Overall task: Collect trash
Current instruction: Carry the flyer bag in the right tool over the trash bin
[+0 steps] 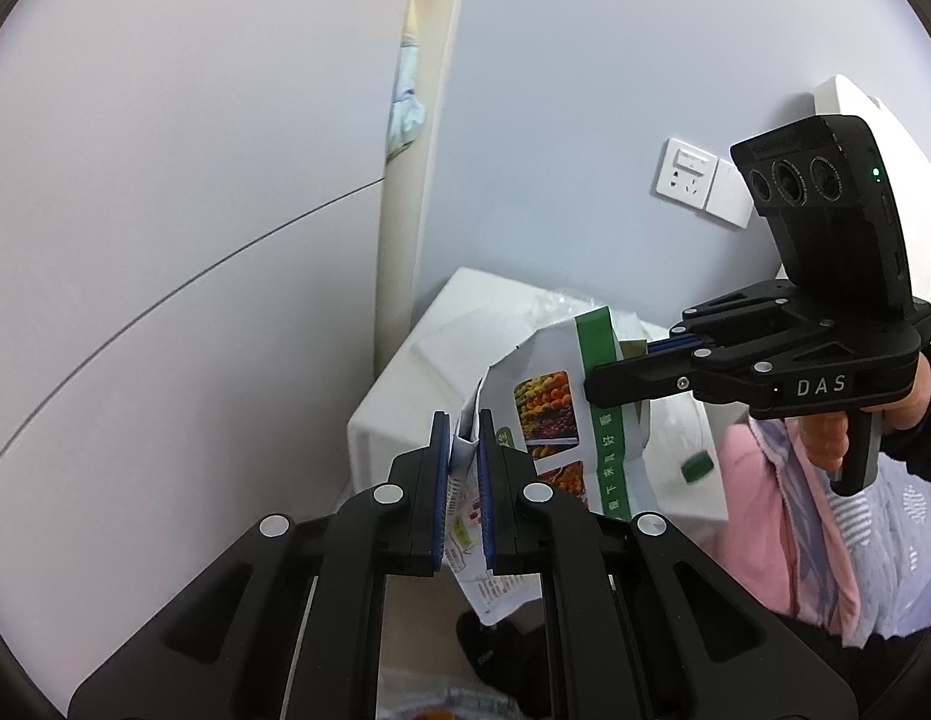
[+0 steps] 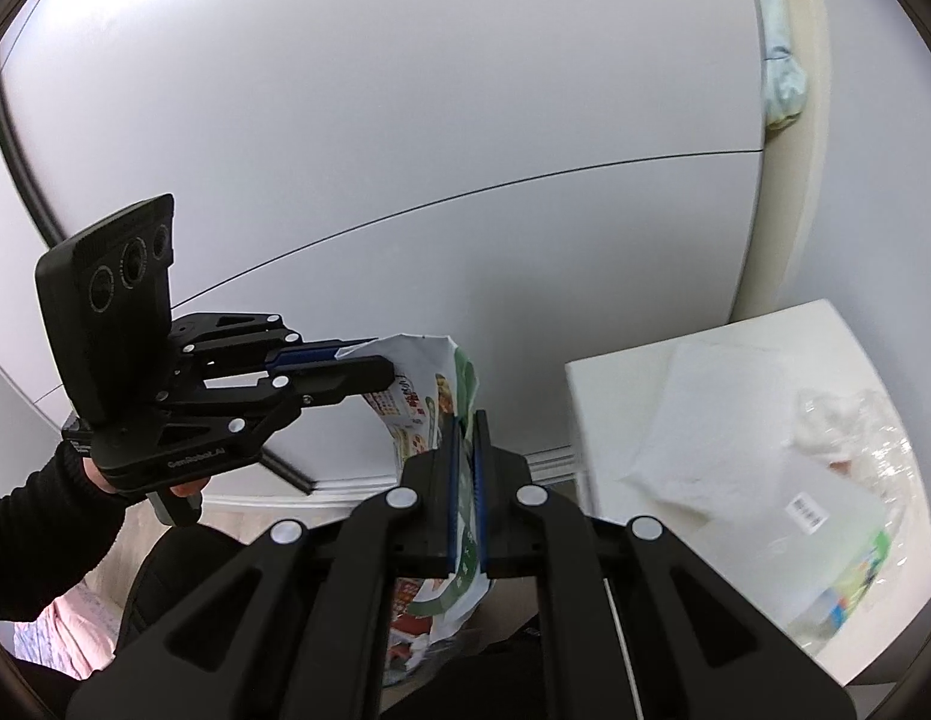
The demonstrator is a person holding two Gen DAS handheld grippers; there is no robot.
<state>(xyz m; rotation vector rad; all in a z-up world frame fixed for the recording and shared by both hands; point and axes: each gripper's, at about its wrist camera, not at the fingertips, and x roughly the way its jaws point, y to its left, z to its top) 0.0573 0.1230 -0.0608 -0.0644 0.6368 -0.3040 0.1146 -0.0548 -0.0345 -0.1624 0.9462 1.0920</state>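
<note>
A white paper bag (image 1: 549, 408) with green stripes and fruit pictures hangs in the air between both grippers; it also shows in the right wrist view (image 2: 432, 396). My left gripper (image 1: 463, 438) is shut on one edge of the bag's mouth. My right gripper (image 2: 464, 438) is shut on the opposite edge; it appears in the left wrist view (image 1: 591, 387) at the bag's right rim. On the white box (image 2: 621, 396) beside the bag lie a white paper sheet (image 2: 723, 414), a crumpled clear plastic wrap (image 2: 849, 426) and a clear bottle with a green cap (image 1: 696, 468).
A grey-white wall with a cream pipe (image 1: 405, 210) stands behind. A wall socket (image 1: 687, 174) is on the right wall. Pink and striped bedding (image 1: 783, 516) lies at lower right. A white skirting board (image 2: 321, 492) runs along the floor.
</note>
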